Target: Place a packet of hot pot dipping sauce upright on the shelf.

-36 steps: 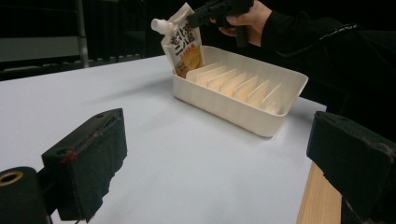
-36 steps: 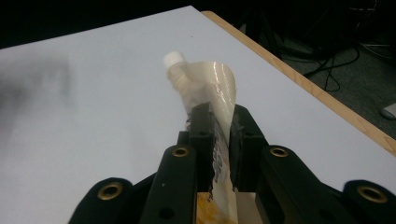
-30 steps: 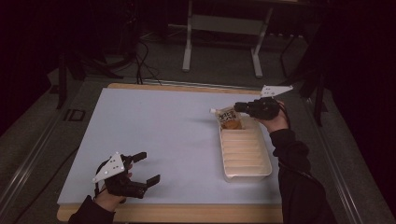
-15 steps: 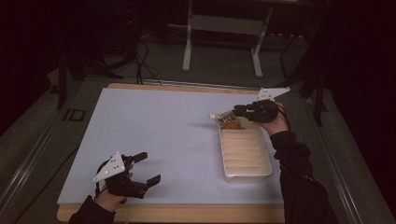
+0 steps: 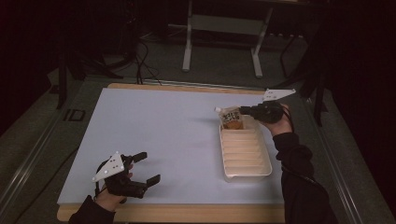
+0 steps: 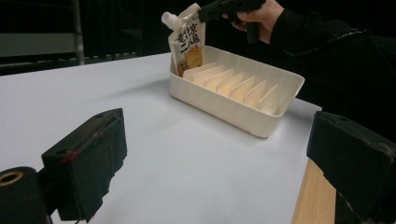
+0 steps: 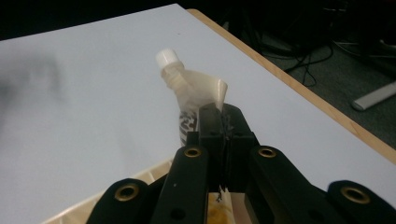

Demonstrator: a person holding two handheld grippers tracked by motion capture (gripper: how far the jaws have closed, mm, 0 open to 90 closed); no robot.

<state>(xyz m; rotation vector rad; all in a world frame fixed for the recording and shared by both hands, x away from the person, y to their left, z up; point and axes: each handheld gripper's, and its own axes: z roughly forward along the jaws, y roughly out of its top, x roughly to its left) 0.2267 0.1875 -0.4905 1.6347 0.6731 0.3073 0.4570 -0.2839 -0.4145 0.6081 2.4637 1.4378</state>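
One pouch (image 5: 230, 117) corner hidden between right tool (image 5: 243, 111) jaws, over tray (image 5: 246, 156).

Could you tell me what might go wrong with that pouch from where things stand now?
The right gripper pinches only a top corner of the spouted pouch, so it may twist or slip out. Its lower end sits at the far end of the ribbed tray; it could catch on a rib or flop over the rim. The left gripper rests open, too far off to steady the tray.
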